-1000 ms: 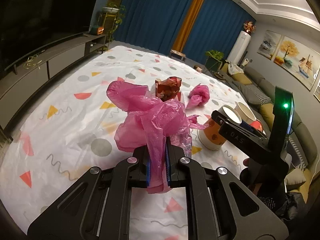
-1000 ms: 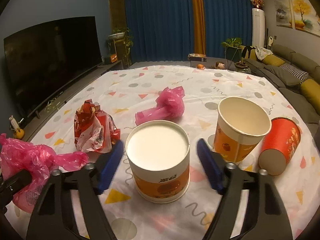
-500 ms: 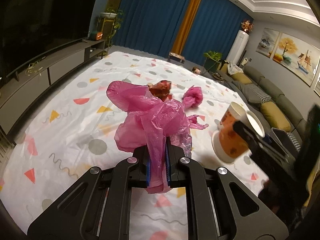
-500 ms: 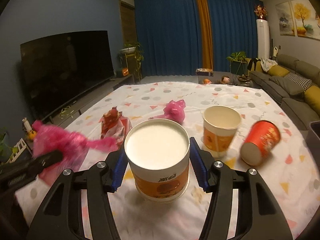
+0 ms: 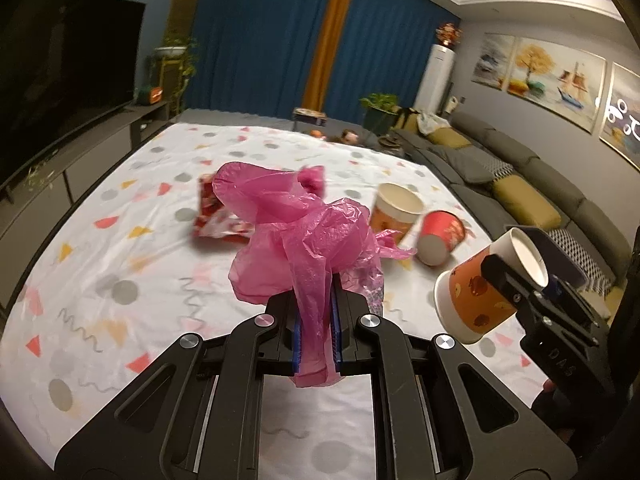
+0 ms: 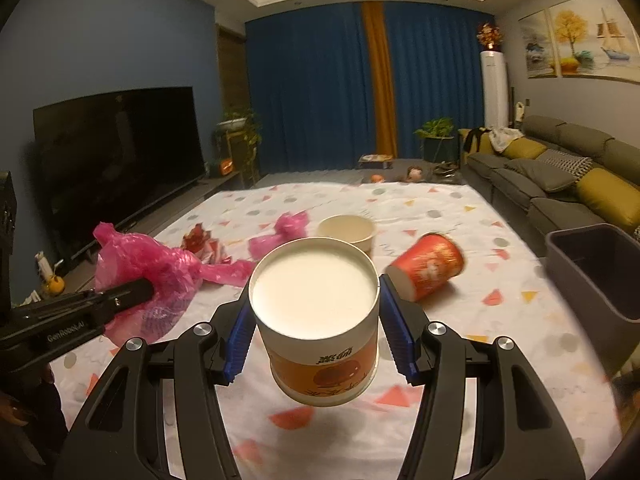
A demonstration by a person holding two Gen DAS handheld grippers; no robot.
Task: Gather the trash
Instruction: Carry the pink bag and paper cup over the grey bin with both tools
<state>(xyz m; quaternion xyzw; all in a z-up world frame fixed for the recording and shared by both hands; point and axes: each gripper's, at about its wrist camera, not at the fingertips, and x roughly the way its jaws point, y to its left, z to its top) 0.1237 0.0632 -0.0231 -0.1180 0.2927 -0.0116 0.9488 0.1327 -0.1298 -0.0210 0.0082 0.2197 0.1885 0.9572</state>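
Note:
My left gripper is shut on a crumpled pink plastic bag and holds it above the patterned sheet. An orange paper cup hangs off the sheet, with my right gripper shut on its sides; the same cup shows at the right of the left wrist view. On the sheet lie a red snack wrapper, a second pink bag, an upright orange cup and a red cup on its side.
A grey bin stands at the right edge of the sheet. A television on a low cabinet runs along the left. A grey sofa with yellow cushions lines the right wall. Blue curtains close the far end.
My right gripper closed on the orange cup and lifted it off the sheet. Both grippers rose and drew back, the left still carrying the pink bag.

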